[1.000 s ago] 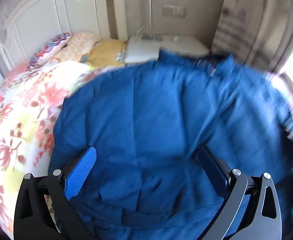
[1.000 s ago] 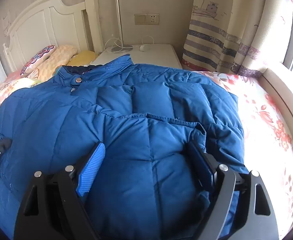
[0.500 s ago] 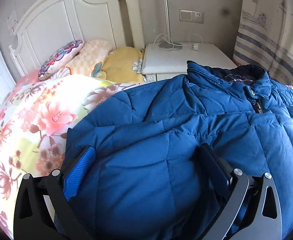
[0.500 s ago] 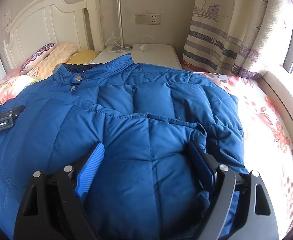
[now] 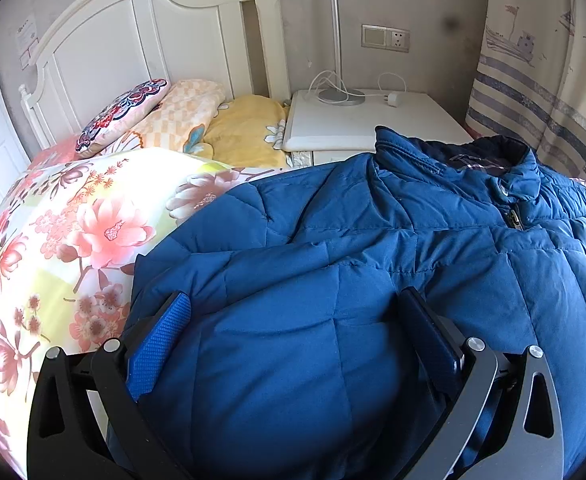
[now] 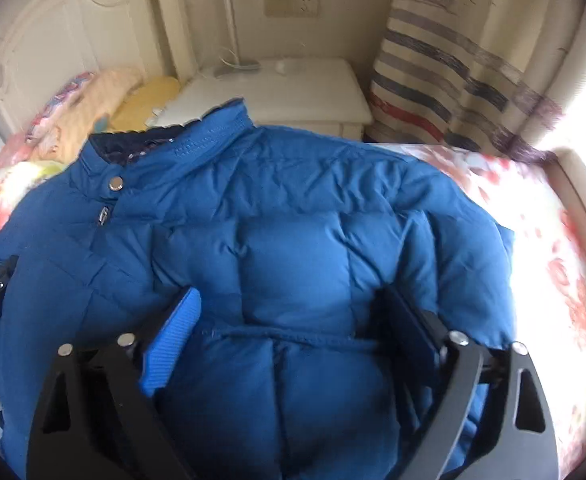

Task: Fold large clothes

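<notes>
Padding makes the blue quilted down jacket (image 5: 373,280), spread on the floral bed cover (image 5: 73,240) between the splayed, unclenched fingers of left gripper (image 5: 293,336) and right gripper (image 6: 293,328), soft, light and springy, so seams are judged best gripped.

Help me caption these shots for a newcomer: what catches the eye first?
A big blue quilted puffer jacket spread front-up across the bed, filling both views, its collar toward the white bedside table. Beneath it, a pink floral bedspread glows at the left, with patterned pillows against the white headboard.
</notes>
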Demonstrator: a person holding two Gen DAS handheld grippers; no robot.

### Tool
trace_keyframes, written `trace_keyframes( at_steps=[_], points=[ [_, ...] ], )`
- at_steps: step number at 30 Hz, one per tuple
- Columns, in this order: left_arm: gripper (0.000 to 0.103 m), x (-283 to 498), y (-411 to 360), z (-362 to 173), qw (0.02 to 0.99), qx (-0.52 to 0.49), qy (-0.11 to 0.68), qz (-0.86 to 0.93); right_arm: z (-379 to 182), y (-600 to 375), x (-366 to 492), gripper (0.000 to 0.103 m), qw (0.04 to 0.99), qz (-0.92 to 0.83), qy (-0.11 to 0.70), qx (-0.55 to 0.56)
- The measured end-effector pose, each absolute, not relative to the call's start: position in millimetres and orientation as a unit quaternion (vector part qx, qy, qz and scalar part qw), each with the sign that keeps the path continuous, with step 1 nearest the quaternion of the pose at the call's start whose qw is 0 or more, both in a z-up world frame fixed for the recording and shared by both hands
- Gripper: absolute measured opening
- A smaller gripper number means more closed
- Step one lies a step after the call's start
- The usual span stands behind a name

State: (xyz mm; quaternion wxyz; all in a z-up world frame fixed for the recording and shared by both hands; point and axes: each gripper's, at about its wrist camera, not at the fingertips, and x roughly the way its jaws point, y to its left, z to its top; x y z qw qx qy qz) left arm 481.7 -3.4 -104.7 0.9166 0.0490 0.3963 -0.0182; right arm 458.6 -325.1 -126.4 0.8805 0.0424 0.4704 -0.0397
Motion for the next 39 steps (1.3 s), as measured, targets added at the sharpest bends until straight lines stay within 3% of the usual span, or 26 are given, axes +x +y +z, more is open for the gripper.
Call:
trace_keyframes(
  at_steps=[7,12,16,19,28,34,39],
  points=[
    [0.099,481.1,-2.7,-104.6,0.917,0.046,0.395,-0.02,-112.9,-332.4,437.4,0.089,0.891,-0.045,0.447,0.063],
    [0.099,481.6,-2.5,-104.2,0.917,0.042,0.396,-0.02,-60.1,-294.5,365.5,0.089,0.937,-0.026,0.347,0.022],
    [0.099,481.9,-2.3,-103.8,0.918,0.041,0.395,-0.02,-94.9,-262.7,350.3,0.09,0.915,-0.011,0.399,-0.053],
    [0.099,480.5,-2.4,-103.3,0.919,0.041,0.392,-0.019,-124.1,-265.7,356.0,0.095,0.91,-0.004,0.411,-0.042],
    [0.099,473.9,3.0,-99.7,0.917,0.025,0.396,-0.032,-126.8,-275.4,358.7,0.101,0.91,0.018,0.414,-0.017],
    [0.098,375.4,15.4,-56.8,0.927,0.002,0.365,-0.087,-92.8,-278.9,303.7,0.099,0.916,0.032,0.4,0.017],
    [0.098,309.7,4.0,-91.2,0.902,0.055,0.415,-0.109,-109.1,-265.0,272.5,0.1,0.895,0.026,0.444,-0.036]
  ],
)
